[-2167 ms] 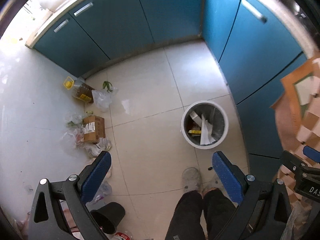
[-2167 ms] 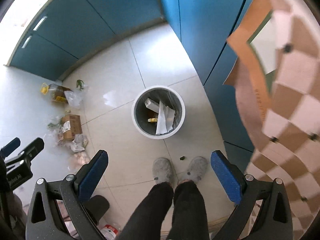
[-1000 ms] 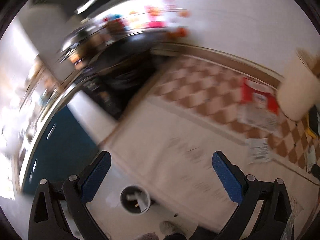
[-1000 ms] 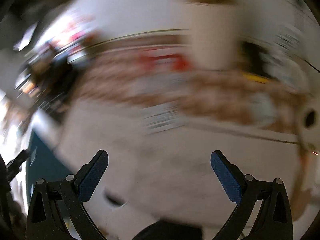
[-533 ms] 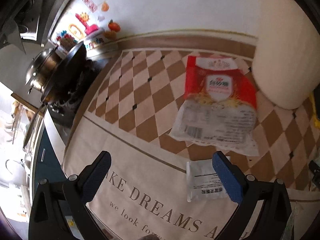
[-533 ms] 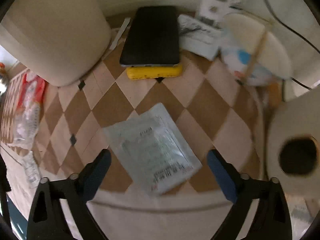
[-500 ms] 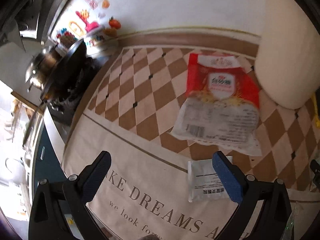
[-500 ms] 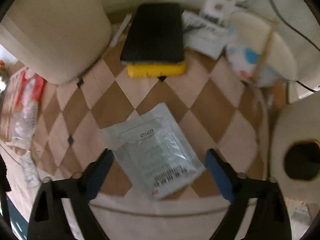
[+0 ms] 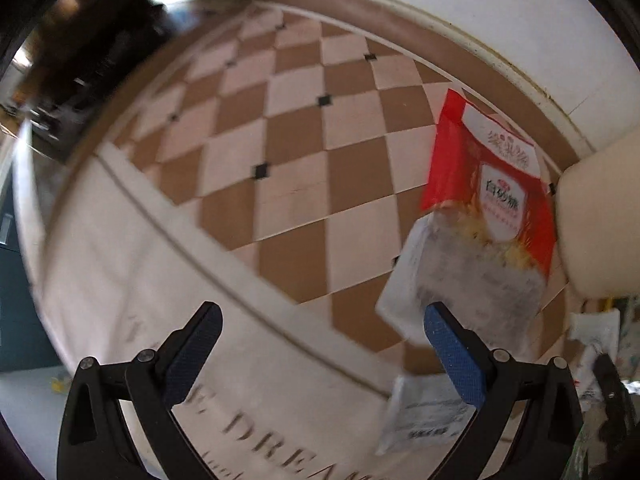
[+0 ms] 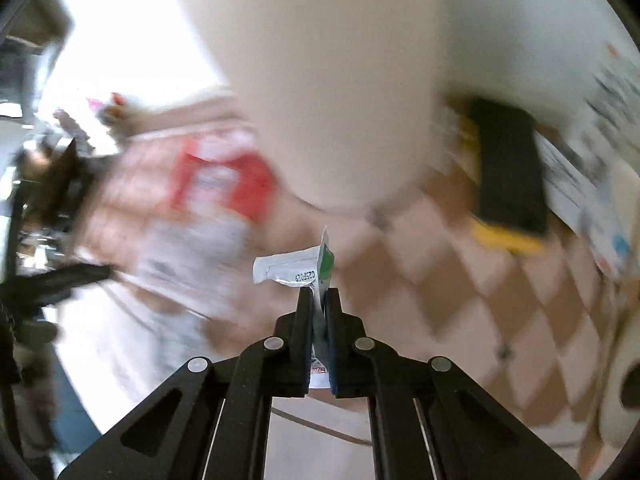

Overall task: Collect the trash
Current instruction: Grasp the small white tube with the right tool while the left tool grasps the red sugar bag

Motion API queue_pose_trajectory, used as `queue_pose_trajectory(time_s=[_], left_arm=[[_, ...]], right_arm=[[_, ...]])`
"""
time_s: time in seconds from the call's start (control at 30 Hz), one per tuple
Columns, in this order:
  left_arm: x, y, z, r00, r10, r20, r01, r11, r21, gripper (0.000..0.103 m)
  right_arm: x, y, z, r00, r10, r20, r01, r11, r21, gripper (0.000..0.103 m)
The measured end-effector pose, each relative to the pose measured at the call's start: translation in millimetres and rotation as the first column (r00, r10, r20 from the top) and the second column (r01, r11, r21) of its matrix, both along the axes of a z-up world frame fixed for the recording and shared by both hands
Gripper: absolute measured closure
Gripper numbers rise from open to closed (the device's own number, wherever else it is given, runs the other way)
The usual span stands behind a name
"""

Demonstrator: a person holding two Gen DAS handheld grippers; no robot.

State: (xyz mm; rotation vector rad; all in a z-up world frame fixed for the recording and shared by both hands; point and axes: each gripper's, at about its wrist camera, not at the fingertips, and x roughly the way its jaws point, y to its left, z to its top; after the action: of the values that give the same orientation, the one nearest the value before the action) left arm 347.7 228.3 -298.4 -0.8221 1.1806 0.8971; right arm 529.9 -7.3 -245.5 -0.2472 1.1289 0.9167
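Note:
My right gripper [image 10: 319, 294] is shut on a white plastic packet [image 10: 296, 268] with a green corner, held above the checkered tablecloth [image 10: 460, 280]. My left gripper [image 9: 320, 340] is open and empty over the tablecloth [image 9: 280, 148]. A red and clear sugar bag [image 9: 480, 216] lies flat just beyond its right finger [image 9: 452, 352]; it also shows blurred in the right wrist view [image 10: 216, 200]. A small white wrapper [image 9: 424, 416] lies under that finger near the cloth's printed border.
A large cream cylinder [image 10: 332, 80] stands close ahead of the right gripper, and its edge [image 9: 600, 220] is right of the sugar bag. A black phone on a yellow block [image 10: 508, 176] and papers [image 10: 592, 184] lie at the right. A dark stove [image 9: 80, 40] is far left.
My right gripper has shut on the white packet and lifted it off the cloth. My left gripper has moved closer to the sugar bag, which now sits further right in its view.

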Motion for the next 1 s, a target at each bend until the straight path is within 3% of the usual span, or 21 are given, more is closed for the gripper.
queue_pose_trajectory(time_s=[0.17,0.3,0.4,0.47,0.5,0.57,0.63,0.9,1.0], left_arm=[[17,10,-25,0.992,0.000,0.130,0.017,0.991,-0.130,0.003],[32,4,-27,0.985,-0.030,0.169,0.051,0.991,-0.121,0.010],[47,-7,-23,0.982,-0.069,0.177,0.090,0.990,-0.113,0.034],[57,-16,-21,0.978,-0.093,0.188,0.116,0.987,-0.115,0.059],[61,-19,-19,0.980,-0.105,0.168,0.122,0.988,-0.093,0.064],[67,-26,-15,0.982,-0.130,0.136,0.137,0.989,-0.045,0.088],[69,-29,-12,0.985,-0.132,0.113,0.135,0.991,-0.022,0.100],[36,-47,20,0.989,-0.119,0.093,0.110,0.990,0.090,0.103],[8,-45,20,0.987,-0.057,0.149,0.051,0.998,0.043,0.103]], right_arm=[[-21,63,-7,0.991,0.129,0.028,-0.129,0.991,0.020,0.097],[-23,85,-41,0.986,0.162,-0.027,-0.162,0.987,-0.013,0.097],[-22,85,-55,0.986,0.152,-0.069,-0.152,0.988,0.001,0.097],[-20,86,-60,0.985,0.144,-0.090,-0.144,0.990,0.017,0.097],[-18,85,-61,0.985,0.140,-0.104,-0.138,0.990,0.025,0.097],[-13,83,-64,0.982,0.127,-0.142,-0.122,0.992,0.044,0.098],[-11,81,-63,0.980,0.123,-0.154,-0.116,0.992,0.049,0.097],[-12,64,-39,0.981,0.101,-0.164,-0.086,0.992,0.095,0.097],[-16,59,-25,0.984,0.117,-0.134,-0.103,0.989,0.107,0.097]])
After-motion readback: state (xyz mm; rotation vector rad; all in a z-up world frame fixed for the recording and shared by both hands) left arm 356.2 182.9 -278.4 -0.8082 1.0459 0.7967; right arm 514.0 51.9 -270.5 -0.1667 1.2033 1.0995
